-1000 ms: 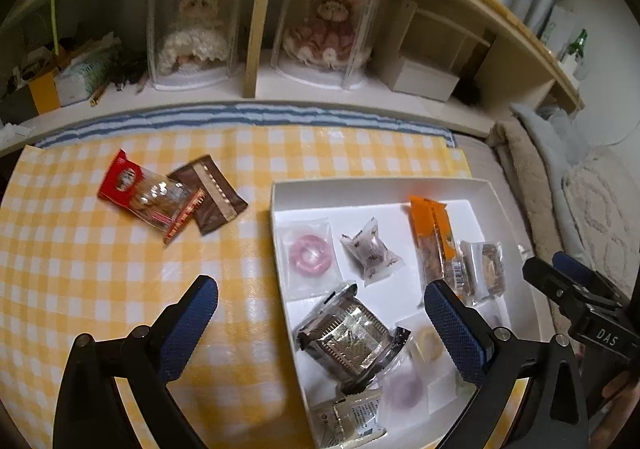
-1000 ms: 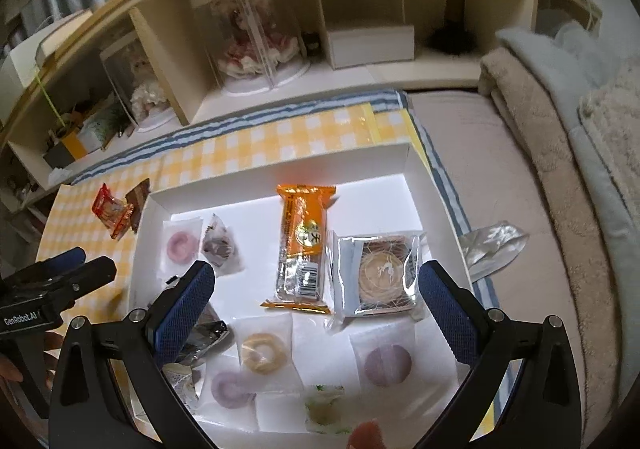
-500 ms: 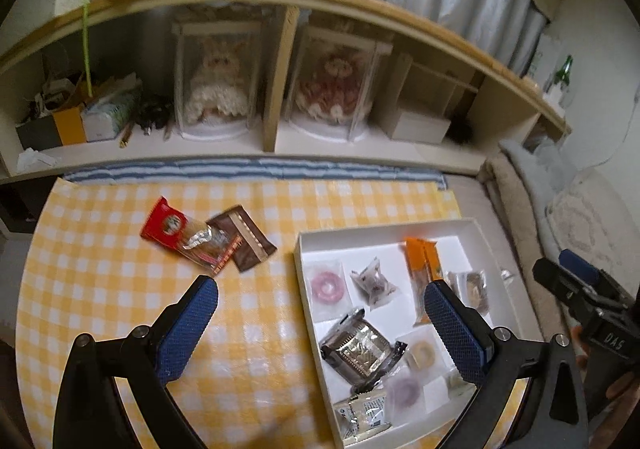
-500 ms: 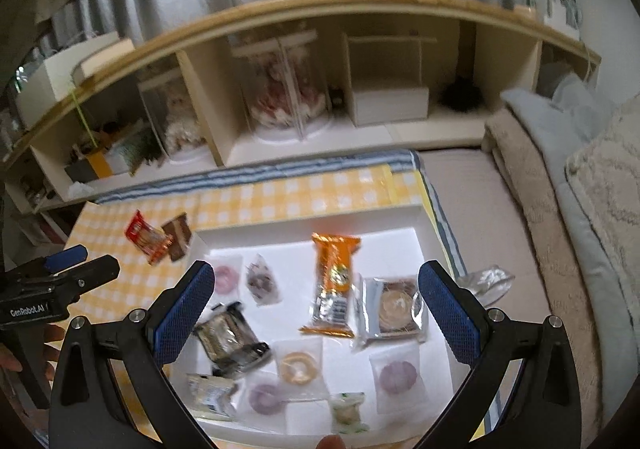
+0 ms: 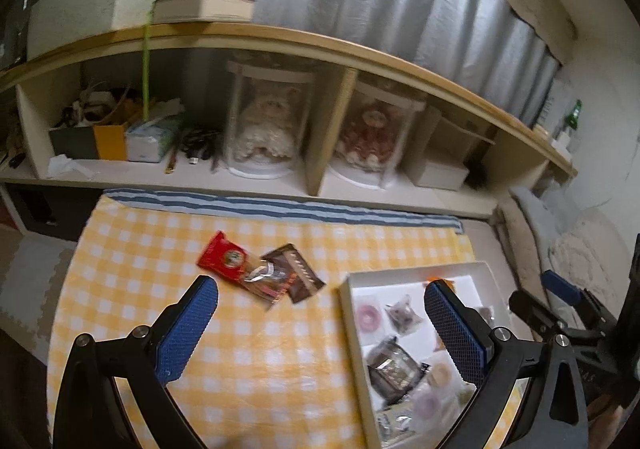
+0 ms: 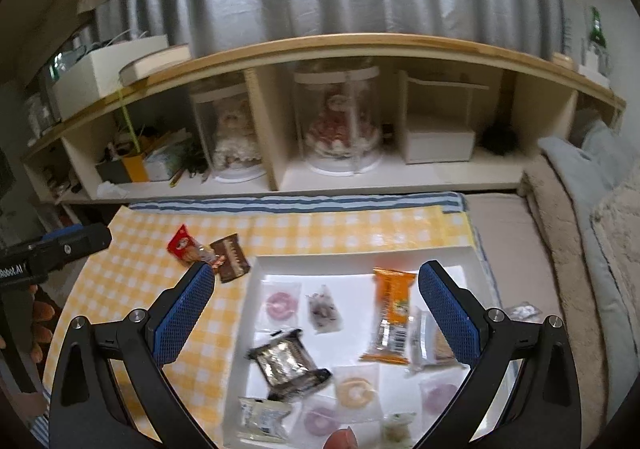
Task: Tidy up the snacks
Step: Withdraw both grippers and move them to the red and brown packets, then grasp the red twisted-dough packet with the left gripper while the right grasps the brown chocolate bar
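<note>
Snacks [image 6: 384, 319] in clear and foil wrappers fill white tray [image 6: 256, 267]; both tongs [image 5: 320, 319] [image 6: 316, 309] spread, empty.

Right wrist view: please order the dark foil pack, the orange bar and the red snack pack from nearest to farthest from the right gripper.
1. Dark foil pack, in the white tray, between the fingers of the right gripper, low.
2. Orange bar, in the tray, toward the right finger.
3. Red snack pack, outside the tray on the checked cloth, far left.
</note>
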Available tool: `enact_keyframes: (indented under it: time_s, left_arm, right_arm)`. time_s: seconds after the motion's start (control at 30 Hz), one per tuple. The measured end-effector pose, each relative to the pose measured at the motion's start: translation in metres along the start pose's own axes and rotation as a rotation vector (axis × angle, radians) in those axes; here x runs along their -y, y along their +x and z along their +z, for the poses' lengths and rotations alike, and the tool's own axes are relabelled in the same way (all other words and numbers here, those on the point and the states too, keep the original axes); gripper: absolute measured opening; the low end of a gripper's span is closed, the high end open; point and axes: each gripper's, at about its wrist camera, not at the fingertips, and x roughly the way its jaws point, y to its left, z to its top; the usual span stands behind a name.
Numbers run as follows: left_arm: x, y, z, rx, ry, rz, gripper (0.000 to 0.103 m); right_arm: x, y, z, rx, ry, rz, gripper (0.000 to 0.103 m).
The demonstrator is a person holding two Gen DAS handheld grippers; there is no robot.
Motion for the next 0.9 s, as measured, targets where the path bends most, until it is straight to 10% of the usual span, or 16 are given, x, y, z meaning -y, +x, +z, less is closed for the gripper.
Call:
enact_keyframes:
  time_s: [0.43,0.9]
  left_arm:
    - [-0.057,0.095,0.022,-0.124,-0.172,0.125,0.103]
    - [-0.02,0.272,0.035,-0.225,0.03,0.383,0.103]
  right_arm:
    - [-0.052,0.08,0.02,-0.034,-0.121,0.085,0.103]
    - [-0.049,0.161,0.019,-0.166,-0.155,0.092,0.103]
